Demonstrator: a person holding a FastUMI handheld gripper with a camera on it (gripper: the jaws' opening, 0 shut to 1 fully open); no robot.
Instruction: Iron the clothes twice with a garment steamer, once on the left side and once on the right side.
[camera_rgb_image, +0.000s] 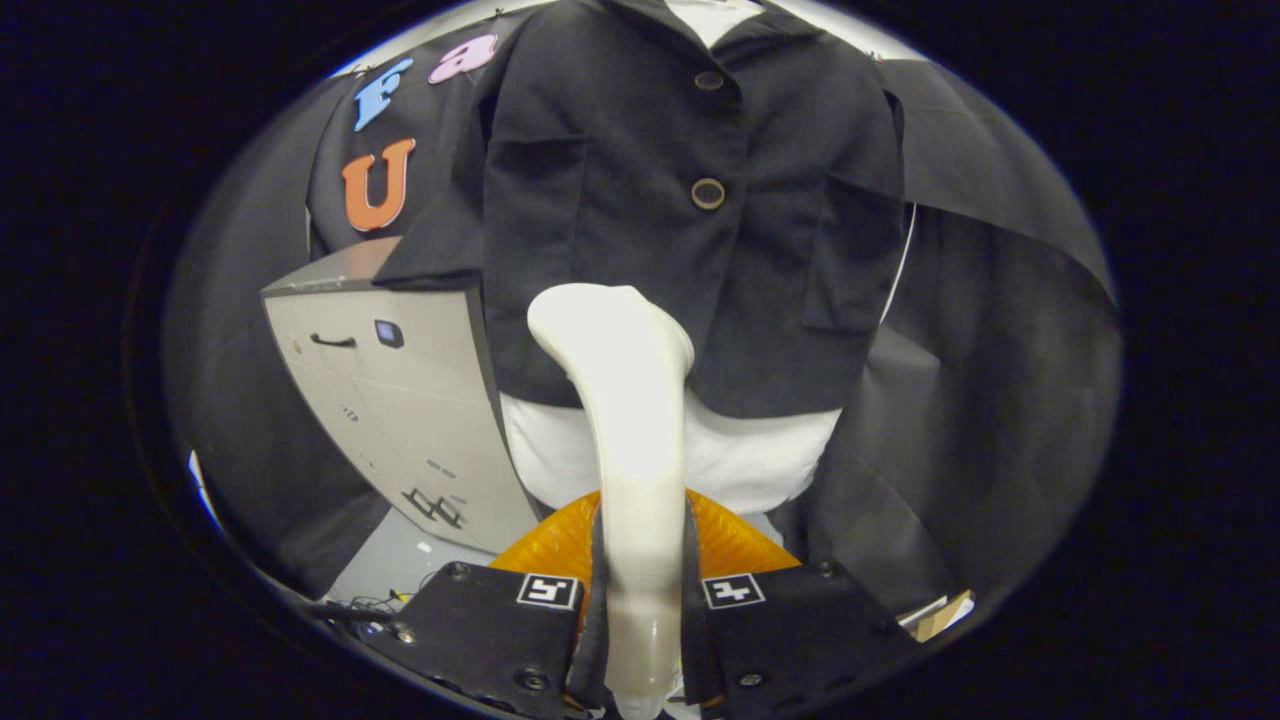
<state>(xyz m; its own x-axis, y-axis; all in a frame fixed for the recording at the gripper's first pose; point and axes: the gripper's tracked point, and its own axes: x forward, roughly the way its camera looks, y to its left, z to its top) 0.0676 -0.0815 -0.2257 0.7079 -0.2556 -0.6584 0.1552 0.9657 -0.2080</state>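
Observation:
A white garment steamer (630, 420) stands upright between my fingers, its handle pinched on both sides and its head rising ahead of them. My gripper (640, 590) is shut on the handle. Beyond the steamer head hangs a black jacket (680, 200) with two buttons, worn over a white garment (740, 460) that shows below its hem. The steamer head sits in front of the jacket's lower middle, near the hem. I cannot tell whether it touches the cloth.
A grey cabinet (400, 400) with a dark handle stands to the left of the jacket. An orange rounded object (740, 545) lies just beyond my fingers, below the white garment. Cables lie on the floor by the left finger.

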